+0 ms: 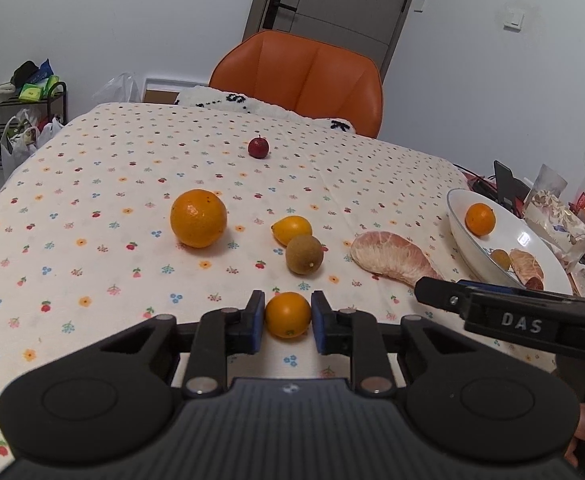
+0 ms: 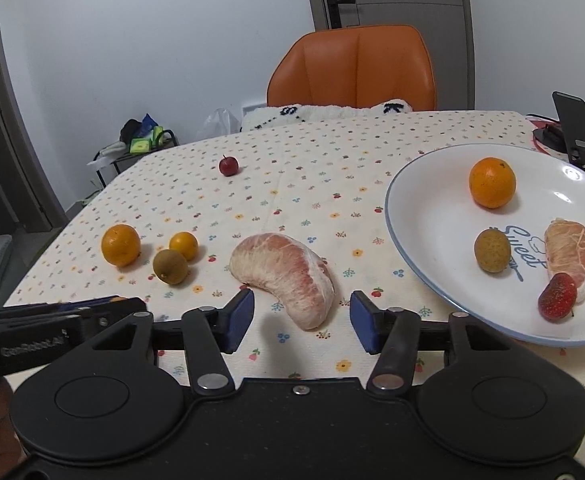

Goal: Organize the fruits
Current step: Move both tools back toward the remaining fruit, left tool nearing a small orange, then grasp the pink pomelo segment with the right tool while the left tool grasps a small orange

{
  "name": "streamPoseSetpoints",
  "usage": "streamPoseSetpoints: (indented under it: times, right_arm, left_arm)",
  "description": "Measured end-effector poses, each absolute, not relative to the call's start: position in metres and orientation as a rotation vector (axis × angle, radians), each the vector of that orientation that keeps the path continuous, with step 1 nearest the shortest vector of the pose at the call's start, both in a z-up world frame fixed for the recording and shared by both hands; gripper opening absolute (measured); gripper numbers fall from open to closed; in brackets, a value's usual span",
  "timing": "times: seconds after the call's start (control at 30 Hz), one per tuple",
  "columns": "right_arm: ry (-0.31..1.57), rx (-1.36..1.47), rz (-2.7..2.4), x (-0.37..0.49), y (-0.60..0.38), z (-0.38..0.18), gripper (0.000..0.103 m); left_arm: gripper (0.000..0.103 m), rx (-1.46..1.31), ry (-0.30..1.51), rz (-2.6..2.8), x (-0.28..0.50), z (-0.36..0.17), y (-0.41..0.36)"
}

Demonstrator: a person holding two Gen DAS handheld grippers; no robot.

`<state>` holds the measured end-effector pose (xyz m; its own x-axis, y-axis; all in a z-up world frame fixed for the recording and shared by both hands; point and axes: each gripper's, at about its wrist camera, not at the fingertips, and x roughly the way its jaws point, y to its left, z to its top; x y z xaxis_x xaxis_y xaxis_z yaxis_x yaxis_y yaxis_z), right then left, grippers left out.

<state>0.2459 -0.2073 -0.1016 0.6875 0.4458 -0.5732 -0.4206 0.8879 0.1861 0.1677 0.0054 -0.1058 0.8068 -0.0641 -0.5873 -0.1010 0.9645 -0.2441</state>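
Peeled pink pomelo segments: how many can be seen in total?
2. One peeled pink pomelo segment lies on the floral tablecloth; the other segment is in the white plate. None seems hidden.

We see a surface (image 2: pixel 300 200) covered by a cream cloth with small flower print. Toward its far edge sits a small red fruit (image 2: pixel 228 165). Nearer the left edge lie a large orange (image 2: pixel 120 245), a small yellow-orange fruit (image 2: pixel 183 245) and a brown kiwi (image 2: pixel 170 266), the last two touching. A peeled pomelo segment (image 2: pixel 288 278) lies near the middle. A white plate (image 2: pixel 420 216) sits by the right edge.
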Motion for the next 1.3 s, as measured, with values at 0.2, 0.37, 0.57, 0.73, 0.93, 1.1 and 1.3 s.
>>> streamPoseSetpoints:
  times: [0.2,0.37,0.57,0.73,0.93,1.1,1.3]
  right_arm:
    - [0.661,0.060,0.481,0.245,-0.210,-0.101,0.024]
    - [0.701,0.062,0.547,0.236,-0.202,-0.098,0.025]
    - [0.688,0.038,0.512,0.241,-0.196,-0.097,0.046]
    - [0.674,0.002,0.523,0.251,-0.186,-0.098,0.053]
    - [0.660,-0.038,0.525,0.260,-0.175,-0.098,0.054]
    - [0.653,-0.047,0.537,0.269,-0.169,-0.099,0.054]
    - [0.647,-0.067,0.565,0.266,-0.172,-0.098,0.039]
  left_arm:
    - [0.023,-0.281,0.627,0.033,0.163,-0.104,0.014]
    - [0.023,-0.295,0.626,0.041,0.162,-0.104,0.019]
    - [0.023,-0.303,0.616,0.053,0.161,-0.102,0.026]
    - [0.023,-0.310,0.613,0.066,0.163,-0.102,0.033]
    - [0.023,-0.314,0.617,0.079,0.167,-0.103,0.039]
    - [0.023,-0.312,0.620,0.093,0.171,-0.103,0.042]
    - [0.023,-0.308,0.622,0.096,0.172,-0.102,0.040]
